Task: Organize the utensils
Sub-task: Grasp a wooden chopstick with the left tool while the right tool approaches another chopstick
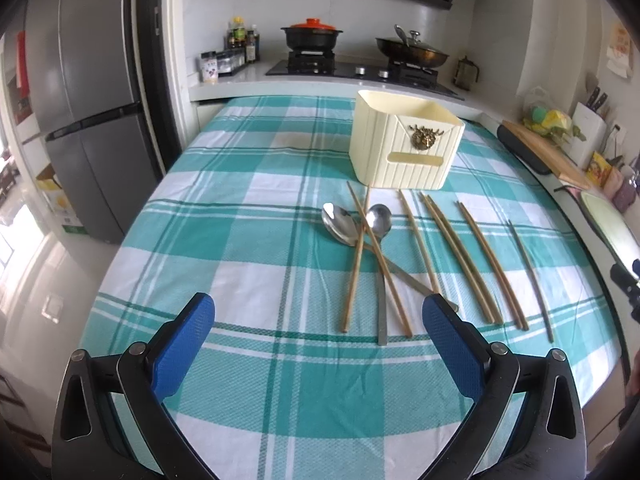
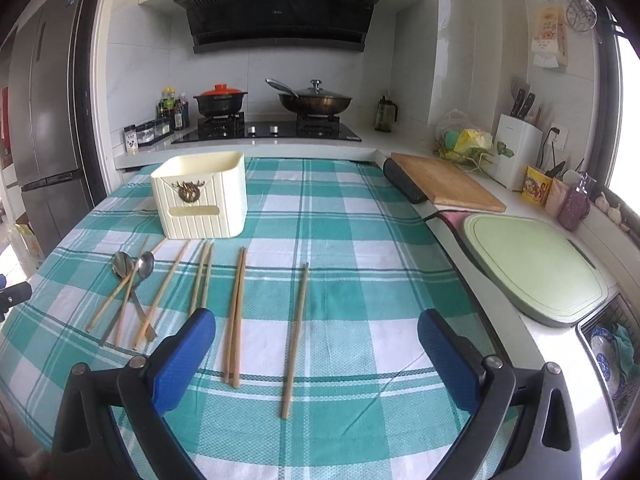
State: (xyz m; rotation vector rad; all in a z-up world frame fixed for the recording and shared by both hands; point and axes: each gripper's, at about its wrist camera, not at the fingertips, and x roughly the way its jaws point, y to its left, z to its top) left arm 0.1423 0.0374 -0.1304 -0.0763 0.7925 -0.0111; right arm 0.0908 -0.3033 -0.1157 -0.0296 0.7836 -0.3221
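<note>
A cream ribbed utensil holder stands upright on the teal checked tablecloth. In front of it lie two metal spoons crossed by wooden chopsticks, with several more chopsticks spread out to the right. My left gripper hovers open above the cloth, near the handle ends of the spoons. My right gripper is open too, over the rightmost single chopstick. Neither holds anything.
Behind the table runs a counter with a stove, a black pot with a red lid and a wok. To the right lie a wooden board and a green cutting board. A grey fridge stands left.
</note>
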